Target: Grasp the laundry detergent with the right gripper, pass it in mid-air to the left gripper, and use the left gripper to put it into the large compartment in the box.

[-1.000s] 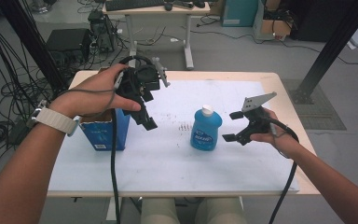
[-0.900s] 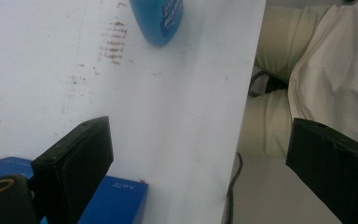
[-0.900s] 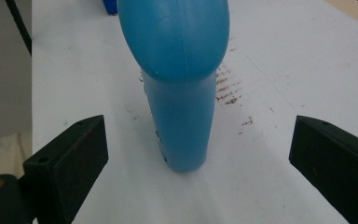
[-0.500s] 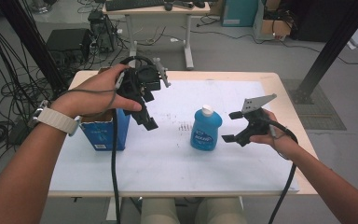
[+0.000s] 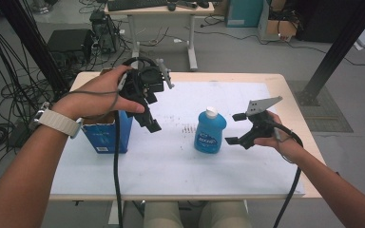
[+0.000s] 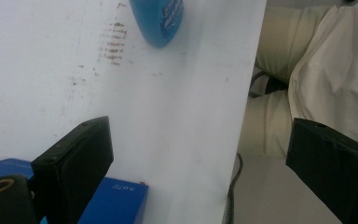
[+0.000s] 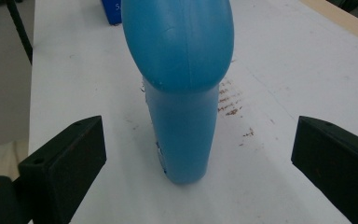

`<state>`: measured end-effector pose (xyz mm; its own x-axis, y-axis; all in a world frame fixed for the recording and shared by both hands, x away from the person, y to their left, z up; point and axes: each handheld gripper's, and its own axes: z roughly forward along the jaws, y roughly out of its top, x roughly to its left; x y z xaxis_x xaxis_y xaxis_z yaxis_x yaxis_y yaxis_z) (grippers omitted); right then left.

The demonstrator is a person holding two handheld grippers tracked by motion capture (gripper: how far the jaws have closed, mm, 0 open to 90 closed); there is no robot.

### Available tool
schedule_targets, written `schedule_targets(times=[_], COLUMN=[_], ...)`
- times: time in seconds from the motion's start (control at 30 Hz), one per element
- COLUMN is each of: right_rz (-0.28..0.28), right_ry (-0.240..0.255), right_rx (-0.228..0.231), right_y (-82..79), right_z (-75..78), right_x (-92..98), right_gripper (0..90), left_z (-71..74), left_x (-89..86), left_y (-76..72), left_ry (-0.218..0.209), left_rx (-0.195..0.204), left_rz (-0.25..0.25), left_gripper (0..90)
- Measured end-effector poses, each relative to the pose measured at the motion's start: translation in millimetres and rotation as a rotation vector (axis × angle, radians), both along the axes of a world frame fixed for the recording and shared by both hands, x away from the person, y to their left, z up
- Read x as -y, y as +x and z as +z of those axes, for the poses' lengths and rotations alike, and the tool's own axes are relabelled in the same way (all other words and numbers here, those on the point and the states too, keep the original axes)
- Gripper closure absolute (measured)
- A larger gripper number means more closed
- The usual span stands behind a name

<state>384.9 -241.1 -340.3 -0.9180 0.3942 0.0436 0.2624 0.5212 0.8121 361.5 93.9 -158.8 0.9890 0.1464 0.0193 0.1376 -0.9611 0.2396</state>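
The right gripper [image 5: 237, 128] sits low at the table [image 5: 247, 180], its jaws spread wide and turned toward the blue bottle [image 5: 209, 132], which stands upright just beside it near the middle of the white surface. In the right gripper view the bottle [image 7: 182, 93] lines up squarely between the two black jaws but touches neither, so this looks like an approach for a side grasp on the narrow body. The white cap [image 5: 211, 112] is on. The left gripper [image 5: 153, 121] hangs above the table with its jaws apart and empty, tilted down beside the open blue box [image 5: 108, 135] at the left; I'd guess it waits there to steady or receive something. A few brown smudges [image 5: 186, 128] mark the covering between box and bottle.
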Motion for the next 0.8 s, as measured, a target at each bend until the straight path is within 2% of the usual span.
schedule_targets(times=[0.8], right_rz=[-0.002], right_ry=[0.010], right_rx=[-0.002], right_y=[0.7], right_z=[0.2], right_x=[0.2], right_gripper=[3.5], left_z=[0.5], left_x=[-0.2], left_y=[-0.1], left_ry=[-0.001], left_rx=[0.001], left_rz=[0.002], left_gripper=[7.5])
